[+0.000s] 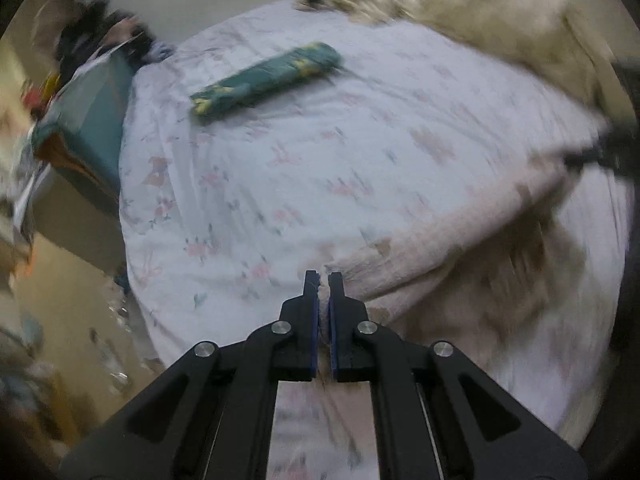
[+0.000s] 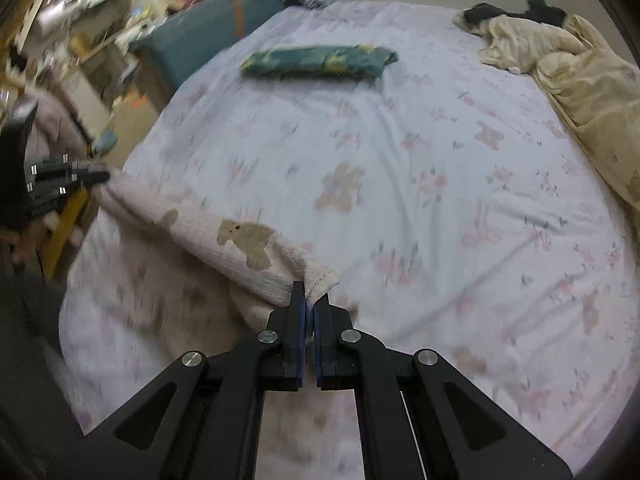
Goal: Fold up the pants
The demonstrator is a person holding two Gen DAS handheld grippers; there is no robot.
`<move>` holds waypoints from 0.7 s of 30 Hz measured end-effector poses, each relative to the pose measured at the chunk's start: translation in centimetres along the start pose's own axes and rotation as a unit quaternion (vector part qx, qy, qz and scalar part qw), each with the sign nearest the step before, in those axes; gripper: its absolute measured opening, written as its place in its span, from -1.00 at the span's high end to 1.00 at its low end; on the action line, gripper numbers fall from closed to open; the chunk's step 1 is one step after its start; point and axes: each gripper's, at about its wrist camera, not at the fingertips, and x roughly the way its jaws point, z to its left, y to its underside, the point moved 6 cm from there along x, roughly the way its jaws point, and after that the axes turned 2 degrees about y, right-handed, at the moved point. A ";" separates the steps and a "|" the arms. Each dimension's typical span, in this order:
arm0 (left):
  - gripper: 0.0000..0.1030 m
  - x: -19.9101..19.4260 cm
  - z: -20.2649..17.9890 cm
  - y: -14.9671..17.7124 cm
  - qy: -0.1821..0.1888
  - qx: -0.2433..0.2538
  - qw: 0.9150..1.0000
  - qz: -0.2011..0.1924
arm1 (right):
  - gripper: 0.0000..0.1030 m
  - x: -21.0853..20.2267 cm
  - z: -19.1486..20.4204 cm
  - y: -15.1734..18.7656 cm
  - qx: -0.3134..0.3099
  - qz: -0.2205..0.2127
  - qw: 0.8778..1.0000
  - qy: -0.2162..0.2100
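Observation:
Pale pink fleece pants with brown bear prints are stretched above the bed between my two grippers. My left gripper is shut on one corner of the pants. My right gripper is shut on the other corner. The cloth hangs down in a fold below the held edge. The left gripper also shows at the far left of the right wrist view, and the right gripper at the right edge of the left wrist view.
The bed has a white floral sheet. A folded green patterned garment lies at its far side. A cream blanket is heaped at the right. A teal box and cluttered shelves stand left of the bed.

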 end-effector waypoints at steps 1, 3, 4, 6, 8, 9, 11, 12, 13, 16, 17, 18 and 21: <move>0.95 -0.3 -1.3 1.0 -0.001 0.035 0.999 0.006 | 0.96 -0.2 0.5 0.7 -0.014 0.007 1.000 0.005; 0.95 -0.5 -3.3 2.7 -0.002 0.085 0.996 0.020 | 0.97 -0.3 1.6 2.6 -0.046 0.028 0.998 0.021; 0.95 -0.5 -4.2 3.8 -0.005 0.104 0.994 0.037 | 0.97 -0.3 2.1 3.6 -0.049 0.042 0.998 0.017; 0.95 -0.2 -4.7 4.9 -0.005 0.106 0.993 0.058 | 0.97 0.1 3.2 5.3 -0.060 0.076 0.995 0.014; 0.88 0.5 -4.8 6.2 -0.006 0.101 0.991 0.089 | 0.97 0.6 4.4 6.5 -0.082 0.106 0.991 0.015; 0.88 1.0 -4.9 6.7 -0.008 0.100 0.990 0.104 | 0.97 1.2 4.9 7.3 -0.089 0.132 0.987 0.013; 0.86 1.9 -5.4 8.2 0.013 0.095 0.985 0.146 | 0.97 1.9 5.2 8.3 -0.092 0.161 0.982 0.018; 0.82 2.1 -5.7 8.8 0.027 0.095 0.981 0.165 | 0.94 2.1 5.1 8.5 -0.089 0.171 0.981 0.024; 0.67 2.0 -6.0 9.4 0.034 0.094 0.979 0.180 | 0.89 2.2 4.9 8.8 -0.079 0.189 0.979 0.025; 0.23 0.5 -5.8 9.0 0.050 0.076 0.983 0.159 | 0.45 1.6 4.5 10.1 -0.050 0.248 0.967 0.004; 0.11 -0.5 -5.2 7.8 0.058 0.051 0.989 0.128 | 0.34 0.8 4.4 9.8 -0.058 0.238 0.969 0.014; 0.06 -1.1 -4.6 6.9 0.063 0.024 0.992 0.106 | 0.31 0.1 4.3 9.3 -0.063 0.222 0.973 0.019; 0.02 -1.2 -2.8 4.5 0.060 -0.066 0.994 0.057 | 0.31 -2.0 3.7 6.0 -0.021 0.136 0.990 0.008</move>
